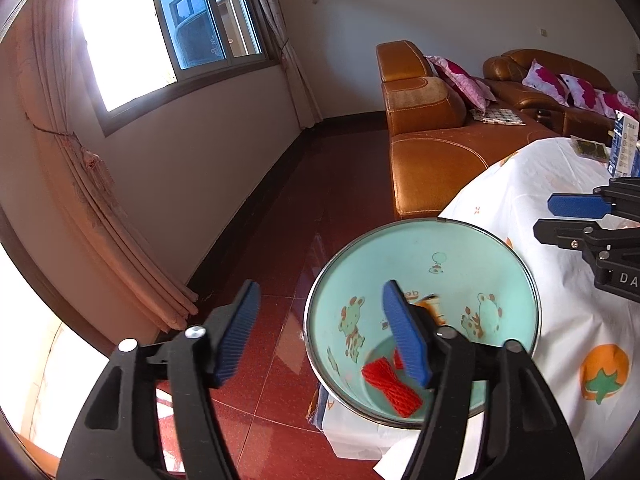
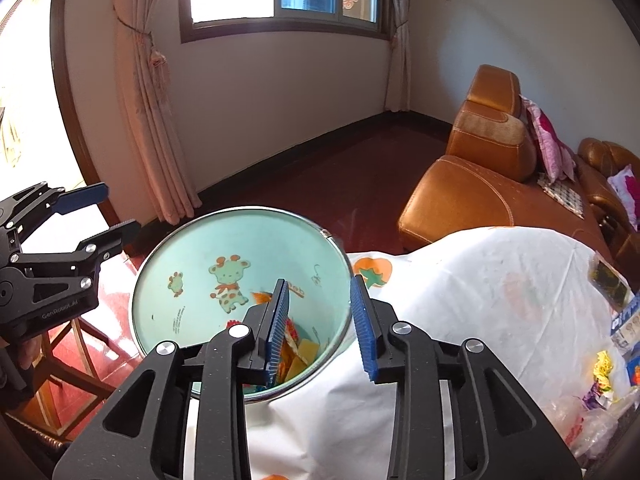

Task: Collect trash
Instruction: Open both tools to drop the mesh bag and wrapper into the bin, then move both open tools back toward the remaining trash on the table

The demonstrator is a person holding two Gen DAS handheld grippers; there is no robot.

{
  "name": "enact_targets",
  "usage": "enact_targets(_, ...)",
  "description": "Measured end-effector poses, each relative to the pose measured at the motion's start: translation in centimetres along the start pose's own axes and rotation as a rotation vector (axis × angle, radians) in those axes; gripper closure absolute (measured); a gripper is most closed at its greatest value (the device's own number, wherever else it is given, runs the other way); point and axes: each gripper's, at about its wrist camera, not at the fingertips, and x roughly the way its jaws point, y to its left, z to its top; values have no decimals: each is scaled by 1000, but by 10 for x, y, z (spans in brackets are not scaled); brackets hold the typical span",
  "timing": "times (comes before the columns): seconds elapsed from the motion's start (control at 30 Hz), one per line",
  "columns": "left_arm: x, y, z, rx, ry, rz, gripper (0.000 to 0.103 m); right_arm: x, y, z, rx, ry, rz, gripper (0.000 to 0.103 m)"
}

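a home living room: leather sofa (image 1: 432, 152), curtained window (image 1: 168, 36).

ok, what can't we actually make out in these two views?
- Bin bottom: left wrist view, its own finger covers part of it beside the red net; right wrist view, finger hides most of the scraps.
- Falling orange item: blurred, unidentifiable.
- Carton: cut by the left view's right edge.
- Wrappers on the table: right view, edge-distorted, contents unreadable.
- Right gripper in the left view: body cut off.

I see a window (image 1: 208, 16) upper left, curtains (image 2: 148, 92) beside it, an orange sofa (image 1: 432, 132) right, red floor (image 1: 280, 248) below.
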Motion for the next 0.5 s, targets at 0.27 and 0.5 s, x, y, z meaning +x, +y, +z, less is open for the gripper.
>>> enact_targets(0.27, -12, -23, -2, 26, -8, -63, 36, -69, -32, -11, 78, -36, -92, 62)
enact_targets(0.5, -29, -79, -15, 131, 8, -183, 36, -154, -86, -66, 216, -73, -221, 54)
